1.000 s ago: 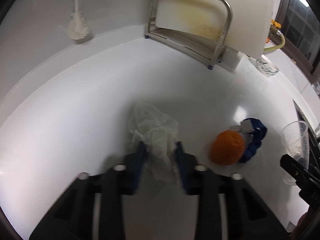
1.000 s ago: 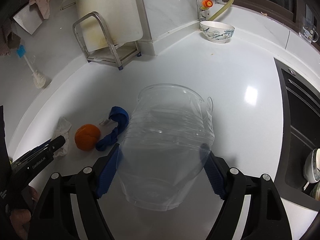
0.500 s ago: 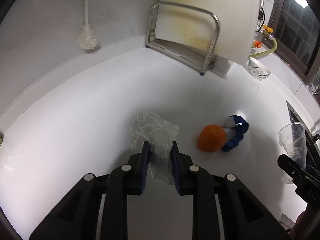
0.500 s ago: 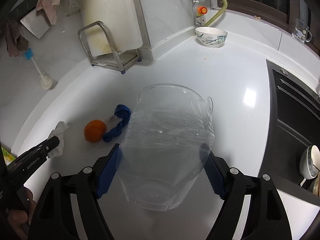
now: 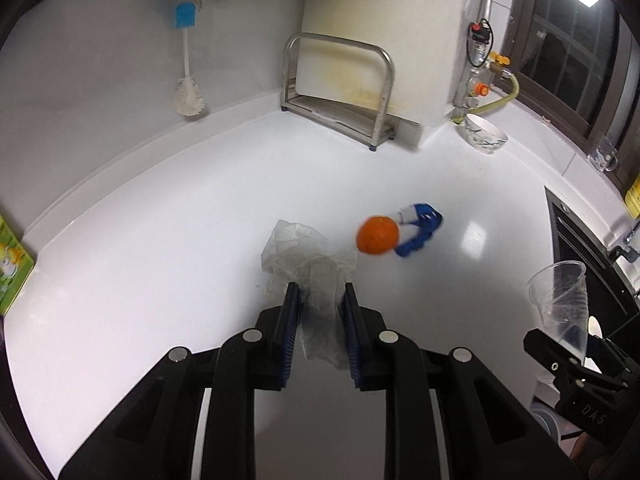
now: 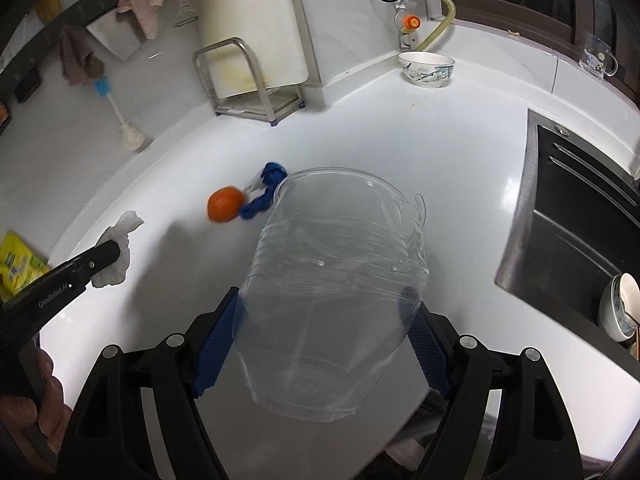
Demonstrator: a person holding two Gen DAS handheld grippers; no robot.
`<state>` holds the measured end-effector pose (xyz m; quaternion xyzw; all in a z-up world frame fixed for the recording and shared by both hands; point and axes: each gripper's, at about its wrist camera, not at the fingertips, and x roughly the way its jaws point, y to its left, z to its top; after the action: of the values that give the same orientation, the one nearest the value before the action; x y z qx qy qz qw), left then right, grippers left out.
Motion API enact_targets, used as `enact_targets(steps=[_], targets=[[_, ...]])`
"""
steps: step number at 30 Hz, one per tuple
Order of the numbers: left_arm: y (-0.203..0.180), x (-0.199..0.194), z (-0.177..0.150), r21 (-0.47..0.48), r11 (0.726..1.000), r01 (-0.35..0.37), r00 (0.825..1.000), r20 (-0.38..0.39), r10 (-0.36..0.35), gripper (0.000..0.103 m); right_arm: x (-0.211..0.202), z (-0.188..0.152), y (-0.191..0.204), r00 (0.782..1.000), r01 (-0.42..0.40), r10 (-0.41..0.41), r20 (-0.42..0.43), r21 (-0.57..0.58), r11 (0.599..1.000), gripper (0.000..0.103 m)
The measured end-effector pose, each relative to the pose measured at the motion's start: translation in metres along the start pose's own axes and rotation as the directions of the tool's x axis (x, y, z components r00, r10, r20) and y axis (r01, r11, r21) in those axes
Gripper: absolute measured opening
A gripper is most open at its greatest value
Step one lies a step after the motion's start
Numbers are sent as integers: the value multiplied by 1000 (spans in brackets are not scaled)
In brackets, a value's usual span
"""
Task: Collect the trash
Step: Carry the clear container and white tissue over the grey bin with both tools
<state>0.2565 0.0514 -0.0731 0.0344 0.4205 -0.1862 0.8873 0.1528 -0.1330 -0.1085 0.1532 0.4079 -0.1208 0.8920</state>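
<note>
My left gripper [image 5: 319, 300] is shut on a crumpled white tissue [image 5: 306, 258] and holds it above the white counter [image 5: 160, 240]; the tissue [image 6: 118, 246] also shows at the left gripper's tip in the right wrist view. My right gripper [image 6: 320, 324] is shut on a clear plastic cup [image 6: 332, 280], tilted with its mouth facing away; the cup [image 5: 560, 300] shows at the right in the left wrist view. An orange peel ball [image 5: 377, 235] and a blue wrapper [image 5: 420, 228] lie together on the counter beyond the tissue.
A metal rack [image 5: 340, 92] with a white cutting board stands at the back wall. A brush [image 5: 187, 80] hangs to its left. A patterned bowl [image 5: 485, 134] sits by the tap hose. A dark sink [image 6: 580, 240] lies at the right, a yellow packet [image 6: 18, 264] at the left.
My left gripper has closed on the tissue and lifted it off the counter, pulling back. My right gripper with the cup has risen and drawn back a little.
</note>
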Motion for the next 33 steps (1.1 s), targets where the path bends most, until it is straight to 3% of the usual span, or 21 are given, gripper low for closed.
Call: enact_targets(steps=[9,22,33], targets=[[-36,-40,-28,22,1000,0,1000,7,-1,22,-41,-35,-17,999,-32,32,3,-36,999,76],[-110,-97,-78,16,1000,10,1000,11,-10,22,-95,-75,-72,997,-75,73,-25,-90,993,76],[-166,-118,-124,31,1000,3,1000,-16,-3,22,-120,-108,-118,992,-113,107,-66,-110,987,76]])
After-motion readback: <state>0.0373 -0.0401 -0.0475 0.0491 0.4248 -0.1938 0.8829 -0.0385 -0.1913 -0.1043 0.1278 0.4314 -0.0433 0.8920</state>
